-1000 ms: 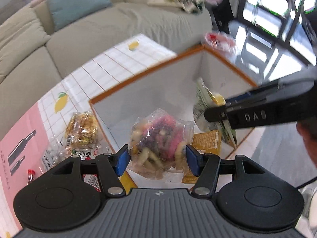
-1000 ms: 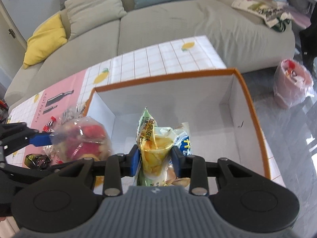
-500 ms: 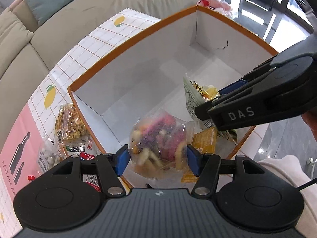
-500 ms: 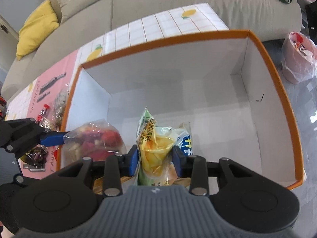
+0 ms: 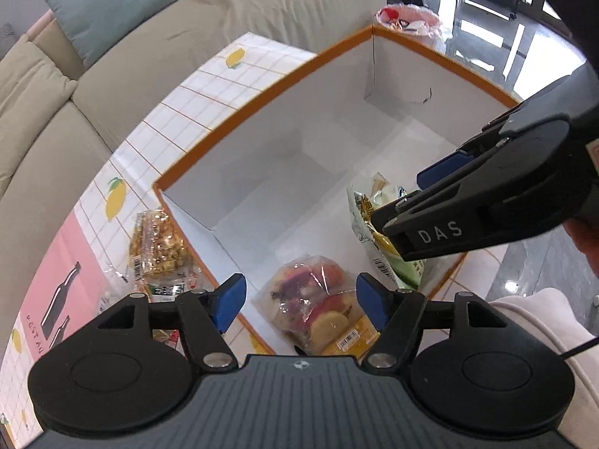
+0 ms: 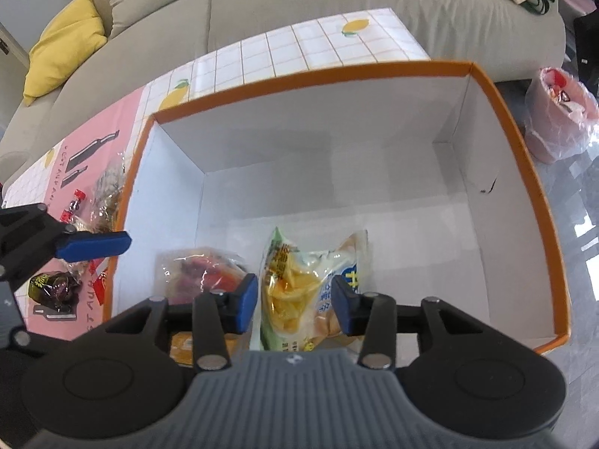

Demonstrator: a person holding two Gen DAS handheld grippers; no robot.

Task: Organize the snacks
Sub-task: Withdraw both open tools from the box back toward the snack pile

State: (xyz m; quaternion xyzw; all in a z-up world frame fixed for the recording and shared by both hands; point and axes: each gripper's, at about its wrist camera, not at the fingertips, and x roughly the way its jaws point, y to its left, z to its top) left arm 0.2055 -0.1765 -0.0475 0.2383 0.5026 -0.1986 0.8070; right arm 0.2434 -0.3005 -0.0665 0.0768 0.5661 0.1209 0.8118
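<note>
A white box with an orange rim stands on the tiled tablecloth. A clear bag of mixed dried fruit lies on the box floor. My left gripper hangs over it with its jaws opening, and the pads stand clear of the bag on both sides. A green and yellow chips packet rests beside the fruit bag. My right gripper is opening around it, the packet sitting loose between the pads.
Left of the box lie loose snacks: a golden snack bag, a dark wrapped sweet and small red pieces. A yellow carton lies under the fruit bag. A grey sofa runs behind; a pink bin stands right.
Both grippers have lowered into the box and widened. The fruit bag and the chips packet, gripped before, now rest on the box floor.
</note>
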